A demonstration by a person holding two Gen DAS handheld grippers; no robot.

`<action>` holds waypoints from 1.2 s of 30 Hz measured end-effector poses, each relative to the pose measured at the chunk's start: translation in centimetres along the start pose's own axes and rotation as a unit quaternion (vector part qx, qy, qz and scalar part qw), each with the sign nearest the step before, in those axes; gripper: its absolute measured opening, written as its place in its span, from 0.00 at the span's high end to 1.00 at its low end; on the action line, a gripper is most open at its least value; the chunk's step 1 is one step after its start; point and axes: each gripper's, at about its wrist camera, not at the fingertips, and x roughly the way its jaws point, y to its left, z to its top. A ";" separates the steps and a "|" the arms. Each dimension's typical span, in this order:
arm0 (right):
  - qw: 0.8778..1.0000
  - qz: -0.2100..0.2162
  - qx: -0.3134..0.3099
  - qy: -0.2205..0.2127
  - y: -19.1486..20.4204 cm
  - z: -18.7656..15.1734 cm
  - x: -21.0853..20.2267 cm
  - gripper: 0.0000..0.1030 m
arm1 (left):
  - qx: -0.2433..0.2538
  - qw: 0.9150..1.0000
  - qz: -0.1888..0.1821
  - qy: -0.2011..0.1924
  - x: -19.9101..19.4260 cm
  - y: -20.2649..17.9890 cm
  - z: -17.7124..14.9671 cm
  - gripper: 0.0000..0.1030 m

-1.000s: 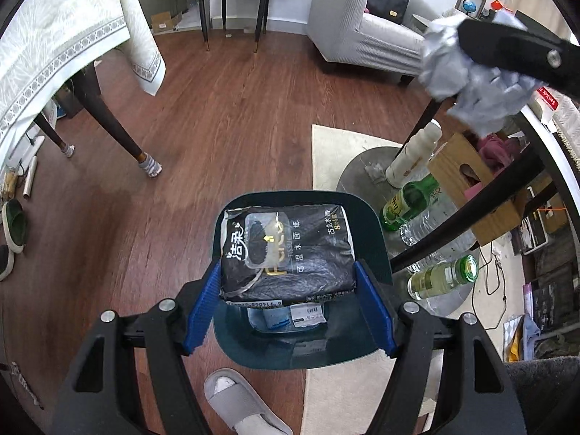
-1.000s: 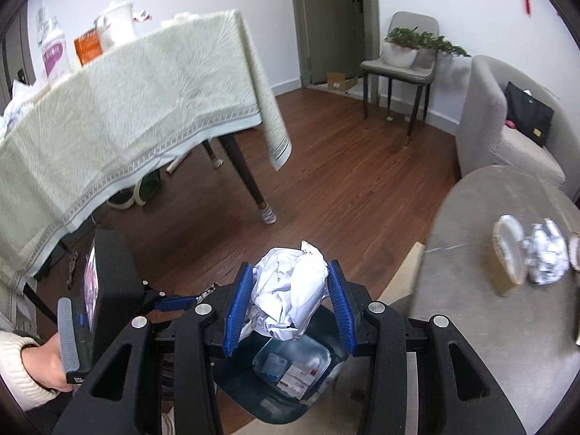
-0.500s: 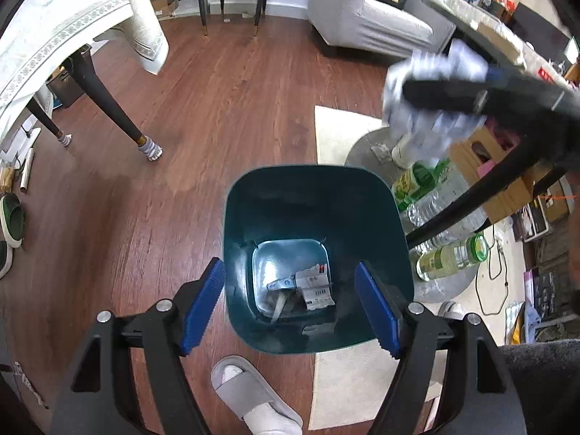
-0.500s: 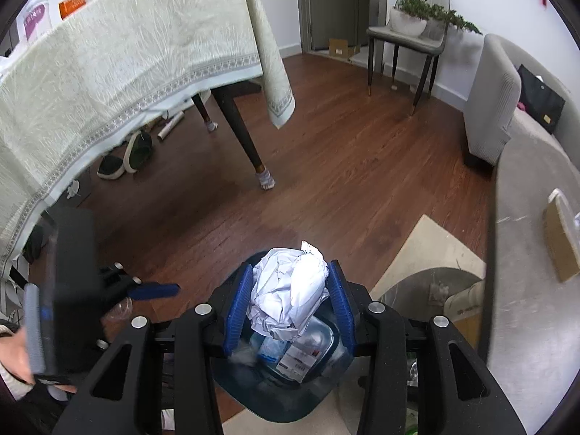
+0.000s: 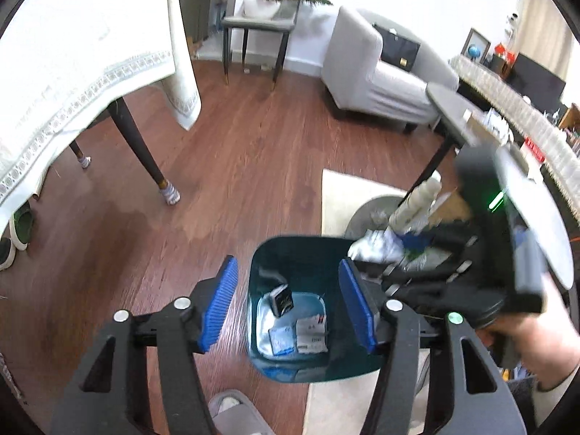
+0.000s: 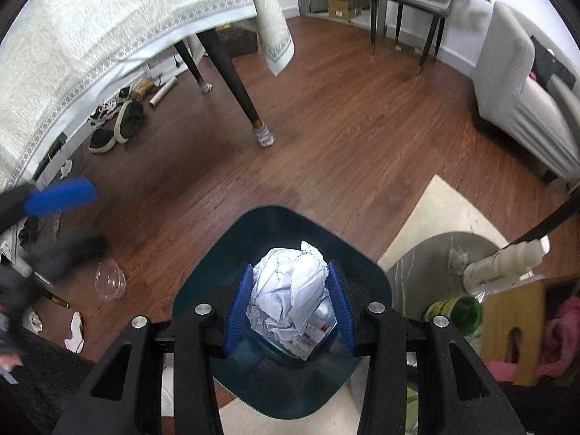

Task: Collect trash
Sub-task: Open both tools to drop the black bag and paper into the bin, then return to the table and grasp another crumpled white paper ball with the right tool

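A dark teal trash bin (image 5: 266, 261) stands on the wood floor by a pale rug. My left gripper (image 5: 288, 308) is open and empty above it. The black tissue pack (image 5: 282, 299) lies inside the bin with other packets. My right gripper (image 6: 290, 311) is shut on a crumpled white paper ball (image 6: 288, 297) and holds it over the bin's mouth (image 6: 275, 217). The same paper ball (image 5: 377, 248) shows at the bin's right rim in the left wrist view.
A table with a pale cloth (image 6: 108, 36) stands to the left, its leg (image 6: 235, 83) near the bin. A clear plastic cup (image 6: 110, 279) and scraps lie on the floor. Bottles (image 6: 504, 264) and a wooden box (image 6: 514, 322) sit on a low grey shelf.
My left gripper opened and the black tissue pack dropped into the bin. The left gripper then tilted up and back. My right gripper brought the paper ball down over the bin.
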 end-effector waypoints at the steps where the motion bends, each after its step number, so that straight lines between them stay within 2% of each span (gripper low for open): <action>1: 1.000 0.000 0.000 0.007 0.0 -0.3 0.6 0.58 | -0.002 1.000 -0.001 -0.009 -0.4 -0.2 0.4 0.43; 8: 0.999 -0.002 0.005 0.045 0.5 -2.0 3.8 0.58 | 0.002 0.999 -0.014 -0.044 -2.8 -1.9 1.6 0.51; 13: 0.998 -0.008 0.010 0.059 0.1 -2.9 5.3 0.57 | 0.011 0.998 -0.028 -0.058 -4.3 -3.4 2.3 0.53; 15: 0.998 -0.010 0.011 0.065 0.0 -3.2 5.6 0.54 | 0.017 0.997 -0.027 -0.065 -4.7 -3.7 2.5 0.53; 17: 0.998 -0.013 0.010 0.067 -0.3 -3.5 5.7 0.41 | 0.020 0.997 -0.027 -0.071 -5.3 -4.1 2.7 0.52; 21: 0.998 -0.013 0.006 0.068 -0.4 -3.9 5.3 0.41 | 0.015 0.996 -0.033 -0.082 -6.4 -4.7 3.1 0.52; 28: 0.999 0.004 -0.026 0.035 0.9 -3.6 2.4 0.41 | 0.011 0.994 -0.034 -0.108 -8.1 -5.7 4.3 0.52; 31: 0.999 0.018 -0.043 0.003 1.7 -3.1 -0.5 0.41 | 0.024 0.992 -0.011 -0.124 -8.7 -6.2 4.8 0.51; 36: 0.997 0.032 -0.056 -0.051 1.9 -2.1 -5.3 0.41 | 0.012 0.991 -0.008 -0.134 -9.1 -6.1 5.8 0.49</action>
